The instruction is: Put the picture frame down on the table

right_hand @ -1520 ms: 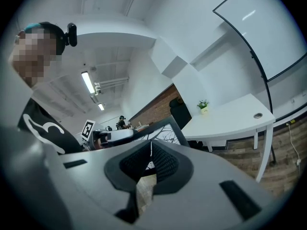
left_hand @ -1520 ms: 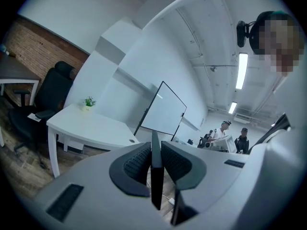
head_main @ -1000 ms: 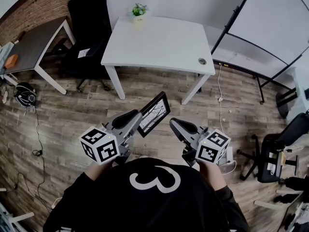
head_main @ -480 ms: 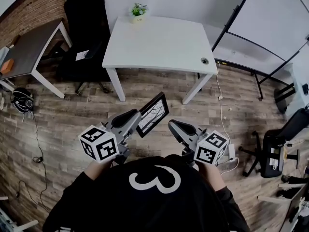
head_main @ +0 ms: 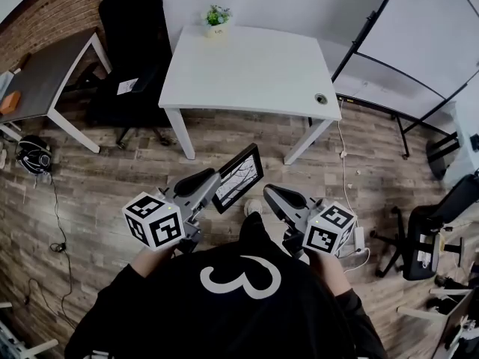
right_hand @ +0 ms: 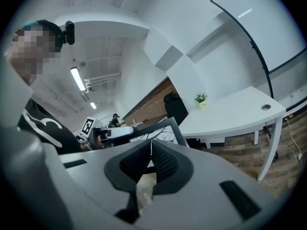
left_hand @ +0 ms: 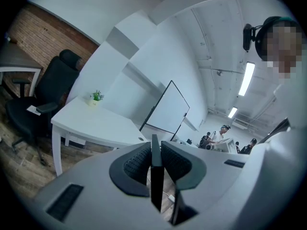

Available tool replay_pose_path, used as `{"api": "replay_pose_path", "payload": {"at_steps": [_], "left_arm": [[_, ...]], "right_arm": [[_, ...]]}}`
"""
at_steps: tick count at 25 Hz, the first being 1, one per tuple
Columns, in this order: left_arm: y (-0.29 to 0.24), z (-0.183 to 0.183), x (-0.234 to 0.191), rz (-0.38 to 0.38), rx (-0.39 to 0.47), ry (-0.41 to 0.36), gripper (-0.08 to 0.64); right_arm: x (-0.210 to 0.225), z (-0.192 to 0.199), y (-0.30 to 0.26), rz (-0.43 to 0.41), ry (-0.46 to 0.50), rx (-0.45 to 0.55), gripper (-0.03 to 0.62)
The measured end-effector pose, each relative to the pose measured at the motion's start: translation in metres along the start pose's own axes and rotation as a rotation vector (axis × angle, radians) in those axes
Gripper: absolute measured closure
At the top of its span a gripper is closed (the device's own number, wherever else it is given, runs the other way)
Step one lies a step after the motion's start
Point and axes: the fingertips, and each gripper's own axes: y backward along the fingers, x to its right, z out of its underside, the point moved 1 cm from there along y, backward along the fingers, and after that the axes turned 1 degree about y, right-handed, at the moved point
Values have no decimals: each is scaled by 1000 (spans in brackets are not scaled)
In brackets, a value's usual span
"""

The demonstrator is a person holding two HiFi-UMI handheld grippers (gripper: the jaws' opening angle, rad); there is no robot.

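Wood-floor office, white rectangular counter (head_main: 247, 66) at 12 o'clock, and the thin black-edged picture frame (head_main: 239, 176) hangs mid-air short of it, pinched edge-on in the left tongs (head_main: 212, 181), right tongs (head_main: 268, 191) closed empty; looks light, stiff, probably fragile, so grip the rim.

The white table (head_main: 247, 69) has a broad bare top, open to approach across its near long edge, where only wooden floor (head_main: 239, 134) lies in front. A small potted plant (head_main: 215, 17) stands at its far left corner, and a round cable port (head_main: 321, 98) sits by its near right corner. A black office chair (head_main: 138, 28) crowds its left end and a whiteboard (head_main: 426, 28) flanks its right. A white cable (head_main: 343, 163) trails beside its near right leg.
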Motion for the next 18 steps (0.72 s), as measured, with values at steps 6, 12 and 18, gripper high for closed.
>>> {"api": "replay_pose_path", "payload": {"at_steps": [6,12,18], "left_arm": [[-19,-6,-21,-43,-3,19,482],[-57,-23,-52,-93,-11,50,482],[-105,-40,-76,-123,-21,62,482]], "right_arm": [[27,-9,-22,-43,-16,-16,569],[74,-29,-47,-76,-41,-42,569],[131,-58,-68,-88,-52,-57,569]]}}
